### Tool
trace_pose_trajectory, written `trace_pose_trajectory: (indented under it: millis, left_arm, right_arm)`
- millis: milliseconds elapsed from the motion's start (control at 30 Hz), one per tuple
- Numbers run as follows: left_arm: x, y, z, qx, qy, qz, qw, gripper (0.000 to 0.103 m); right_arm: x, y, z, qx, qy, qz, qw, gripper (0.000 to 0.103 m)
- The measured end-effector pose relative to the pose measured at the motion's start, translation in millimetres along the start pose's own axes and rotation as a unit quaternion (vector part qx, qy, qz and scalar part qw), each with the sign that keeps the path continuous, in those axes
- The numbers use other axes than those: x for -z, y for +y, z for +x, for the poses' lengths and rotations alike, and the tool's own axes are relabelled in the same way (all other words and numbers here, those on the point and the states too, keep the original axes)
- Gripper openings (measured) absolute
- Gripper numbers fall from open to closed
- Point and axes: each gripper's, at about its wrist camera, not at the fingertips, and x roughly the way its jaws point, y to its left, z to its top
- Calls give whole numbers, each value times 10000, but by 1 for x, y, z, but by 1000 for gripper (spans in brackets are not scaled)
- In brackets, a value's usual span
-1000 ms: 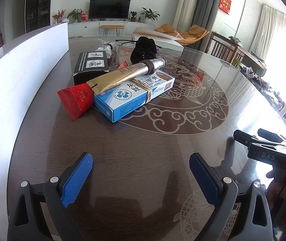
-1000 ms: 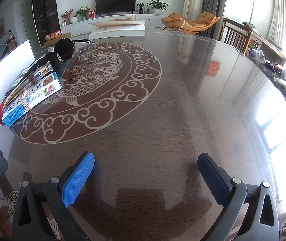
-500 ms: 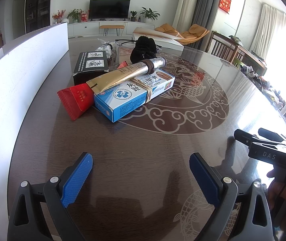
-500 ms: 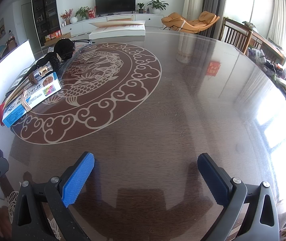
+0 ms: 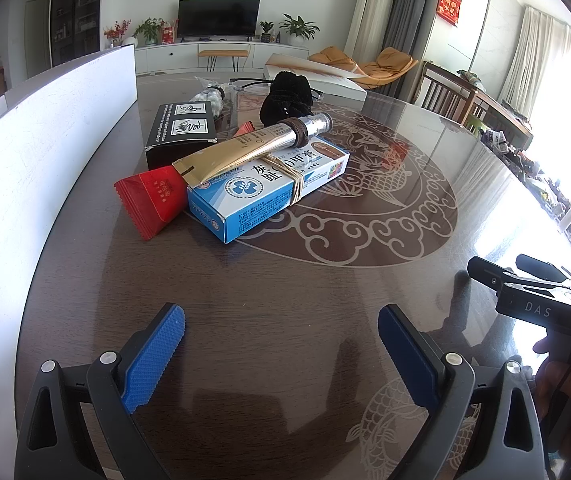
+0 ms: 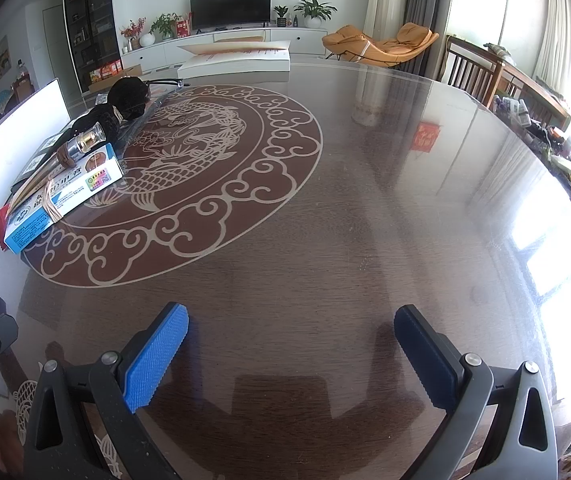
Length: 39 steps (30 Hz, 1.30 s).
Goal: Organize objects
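A blue and white box lies on the dark table, with a gold tube strapped on top by a rubber band. A red packet sticks out to its left, a black box sits behind it, and a black pouch lies farther back. My left gripper hovers open, short of the pile, holding nothing. My right gripper is open over bare table, with the blue and white box far to its left.
A white board stands along the table's left edge. A flat white box rests at the far end, with glasses and a plastic bag near the pouch. A hand holds the right gripper's body at the left view's right edge.
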Motion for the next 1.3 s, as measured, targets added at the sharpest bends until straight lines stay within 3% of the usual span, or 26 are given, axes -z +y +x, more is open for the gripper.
trace_pose_trajectory:
  millis: [400, 500, 667, 867, 1033, 1167, 1300]
  left_arm:
    - [2, 1, -2, -28, 90, -52, 9999, 99]
    - [11, 3, -14, 138, 63, -215, 9997, 99]
    - [22, -7, -22, 51, 74, 77, 9999, 99]
    - [26, -7, -21, 55, 135, 67, 9999, 99]
    - [37, -6, -27, -125, 77, 305, 9994, 99]
    - [50, -8, -33, -490, 80, 645, 9967, 99]
    - [55, -3, -38, -492, 55, 629, 9968, 100]
  right_arm:
    - [0, 0, 0, 0, 0, 0, 10000, 103]
    - [0, 0, 0, 4, -2, -3, 10000, 103]
    - [-1, 1, 0, 54, -31, -44, 10000, 103]
    - [-2, 2, 0, 33, -19, -24, 10000, 103]
    - [-2, 2, 0, 37, -22, -27, 10000, 103]
    - [-3, 0, 3, -37, 19, 34, 10000, 103]
    - [-5, -1, 5, -144, 125, 87, 9998, 103]
